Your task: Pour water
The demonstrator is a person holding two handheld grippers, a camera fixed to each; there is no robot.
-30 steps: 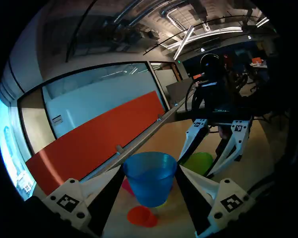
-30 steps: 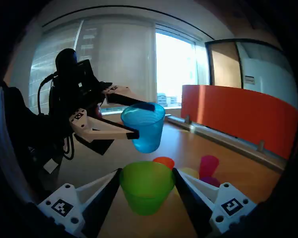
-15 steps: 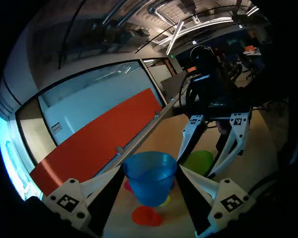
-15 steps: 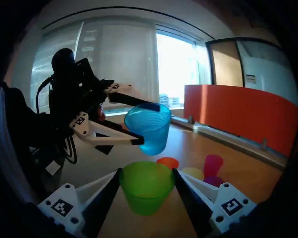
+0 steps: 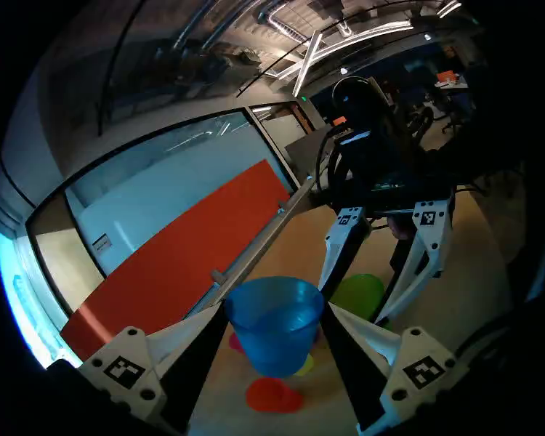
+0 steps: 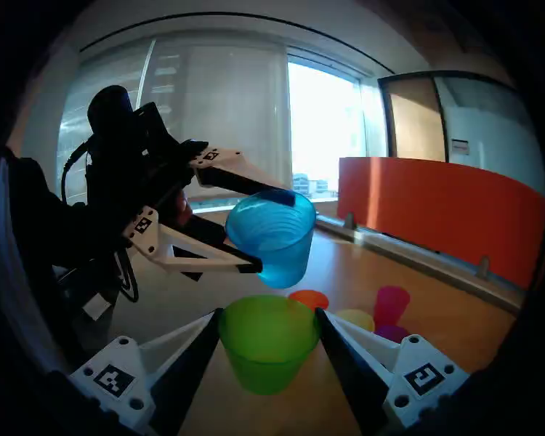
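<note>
My left claw [image 5: 274, 309] grips a translucent blue plastic cup [image 5: 274, 340], one white finger pressed against each side of it just under the rim. In the left gripper view the cup sits upright between my fingers. In the right gripper view it is in the air and tipped, with its open mouth leaning towards my other claw. I cannot tell whether any water is inside it.

My right claw [image 6: 268, 320] is closed on a translucent green plastic cup [image 6: 269, 350], with both fingers against its walls. This cup is upright with its mouth open upwards. The blue cup hangs above and just beyond it, and the two are near each other but not touching. From the left gripper view, the green cup shows past the blue one, low between the right claw's white fingers.

Below both cups lies a light wooden table [image 6: 360, 272]. Several small plastic cups stand on it beyond the green cup: an orange one [image 6: 308, 299], a yellow one [image 6: 355, 318] and a magenta one [image 6: 392, 301]. A long orange partition panel [image 6: 447, 211] runs along the far edge of the table, and a bright window [image 6: 312, 131] lies behind my left claw.
</note>
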